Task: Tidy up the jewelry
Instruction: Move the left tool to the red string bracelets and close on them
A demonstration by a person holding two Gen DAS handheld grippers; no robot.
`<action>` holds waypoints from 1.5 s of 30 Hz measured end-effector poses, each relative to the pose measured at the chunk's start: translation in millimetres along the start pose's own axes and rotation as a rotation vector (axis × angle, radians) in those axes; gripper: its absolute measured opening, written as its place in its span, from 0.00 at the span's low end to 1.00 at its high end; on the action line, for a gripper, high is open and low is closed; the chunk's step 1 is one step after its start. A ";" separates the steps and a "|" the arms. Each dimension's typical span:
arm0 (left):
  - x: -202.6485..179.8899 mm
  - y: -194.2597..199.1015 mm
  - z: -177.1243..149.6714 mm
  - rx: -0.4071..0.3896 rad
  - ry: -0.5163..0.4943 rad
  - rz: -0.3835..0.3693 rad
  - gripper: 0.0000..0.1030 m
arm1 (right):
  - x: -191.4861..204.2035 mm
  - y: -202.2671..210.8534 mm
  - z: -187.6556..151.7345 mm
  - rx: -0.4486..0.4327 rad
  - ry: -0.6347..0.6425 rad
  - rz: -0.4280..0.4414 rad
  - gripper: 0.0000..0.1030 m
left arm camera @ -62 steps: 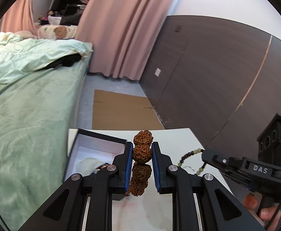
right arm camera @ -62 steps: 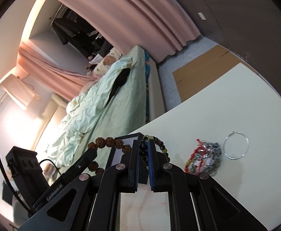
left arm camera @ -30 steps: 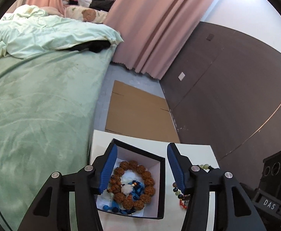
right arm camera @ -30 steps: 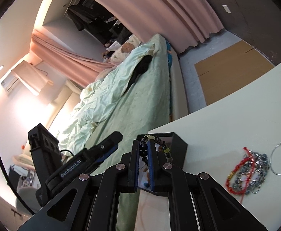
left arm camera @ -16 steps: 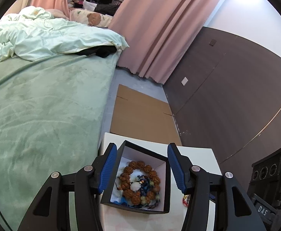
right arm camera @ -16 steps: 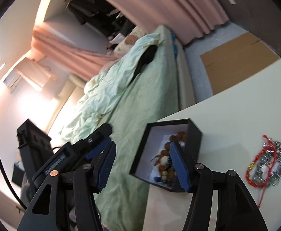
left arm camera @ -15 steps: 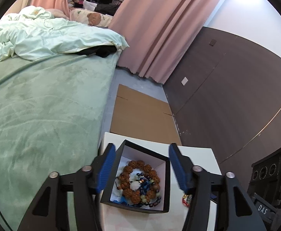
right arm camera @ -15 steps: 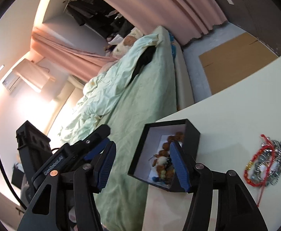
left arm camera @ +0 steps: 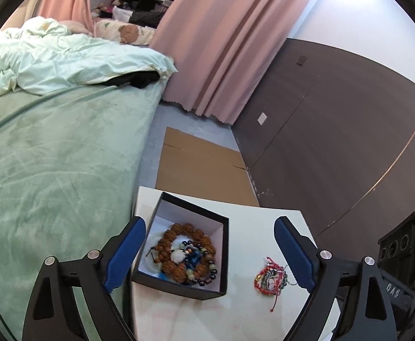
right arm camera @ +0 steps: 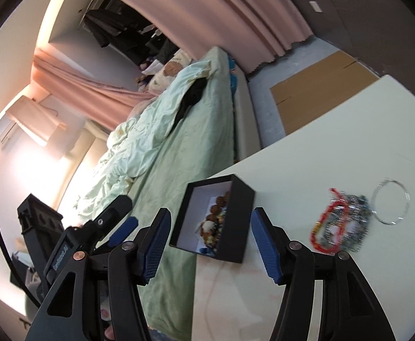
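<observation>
Left tool (left arm camera: 207, 253) opening empty over the box (left arm camera: 221, 253); right tool (right arm camera: 210, 241) half-open, empty. Pinch one strand of the bench tangle (left arm camera: 271, 277), lift slowly.

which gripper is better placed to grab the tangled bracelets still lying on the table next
Right, probably. The bracelet pile lies just beyond the empty right gripper, by its right finger. The left gripper, still opening, frames the black box.

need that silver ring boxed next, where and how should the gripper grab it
Take the silver ring by its thin rim, coming from above with one finger inside the loop and one outside. It lies flat on the table, so nothing stands up to pinch. Use the side away from the bracelet pile.
</observation>
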State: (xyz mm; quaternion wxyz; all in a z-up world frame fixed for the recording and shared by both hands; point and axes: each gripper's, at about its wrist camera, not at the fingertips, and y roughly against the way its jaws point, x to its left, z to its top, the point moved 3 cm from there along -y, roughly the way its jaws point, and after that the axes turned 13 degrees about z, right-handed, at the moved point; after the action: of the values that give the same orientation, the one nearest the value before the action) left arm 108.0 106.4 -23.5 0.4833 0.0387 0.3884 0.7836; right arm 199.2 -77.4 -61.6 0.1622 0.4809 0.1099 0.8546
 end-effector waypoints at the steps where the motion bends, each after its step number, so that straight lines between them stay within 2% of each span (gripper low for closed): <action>1: -1.3 1.4 -1.7 -0.003 0.000 0.000 0.92 | -1.3 5.9 0.8 -0.014 -0.011 -0.003 0.64; 2: -3.8 3.1 -4.6 -0.004 0.003 -0.004 0.93 | -2.7 14.5 1.1 -0.037 -0.023 -0.012 0.78; 4: -7.2 4.7 -8.3 -0.008 0.008 -0.009 0.94 | -4.5 29.5 1.0 -0.087 -0.028 -0.026 0.91; 8: -19.6 9.8 -17.1 -0.009 0.003 -0.031 1.00 | -10.8 51.1 2.0 -0.123 -0.051 -0.036 0.91; 17: -54.7 8.9 -38.7 0.029 -0.066 -0.095 1.00 | -27.2 88.8 1.9 -0.179 -0.076 -0.089 0.91; 25: -82.8 3.3 -55.3 0.042 -0.152 -0.099 1.00 | -43.9 116.4 6.2 -0.202 -0.101 -0.135 0.91; 31: -99.3 -3.1 -67.1 0.058 -0.198 -0.121 0.99 | -58.5 123.9 7.5 -0.174 -0.119 -0.239 0.91; 33: -104.6 -6.4 -71.3 0.064 -0.211 -0.133 0.97 | -66.3 123.7 6.5 -0.155 -0.147 -0.252 0.91; 38: -118.0 -20.0 -83.7 0.103 -0.262 -0.141 0.79 | -80.0 121.2 4.6 -0.121 -0.185 -0.279 0.91; 40: -122.7 -27.0 -89.4 0.126 -0.280 -0.155 0.77 | -85.3 120.0 4.0 -0.107 -0.194 -0.299 0.90; 44: -129.1 -39.8 -96.2 0.150 -0.311 -0.152 0.62 | -97.1 114.4 3.2 -0.063 -0.216 -0.330 0.73; 45: -130.7 -43.3 -97.5 0.154 -0.317 -0.152 0.60 | -101.0 112.9 2.6 -0.055 -0.229 -0.327 0.72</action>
State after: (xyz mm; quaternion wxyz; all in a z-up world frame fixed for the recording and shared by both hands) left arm 166.3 -42.2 -78.2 0.5917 0.1694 0.3681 0.6969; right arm 231.0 -220.2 -100.9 0.3235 0.5459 0.1439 0.7594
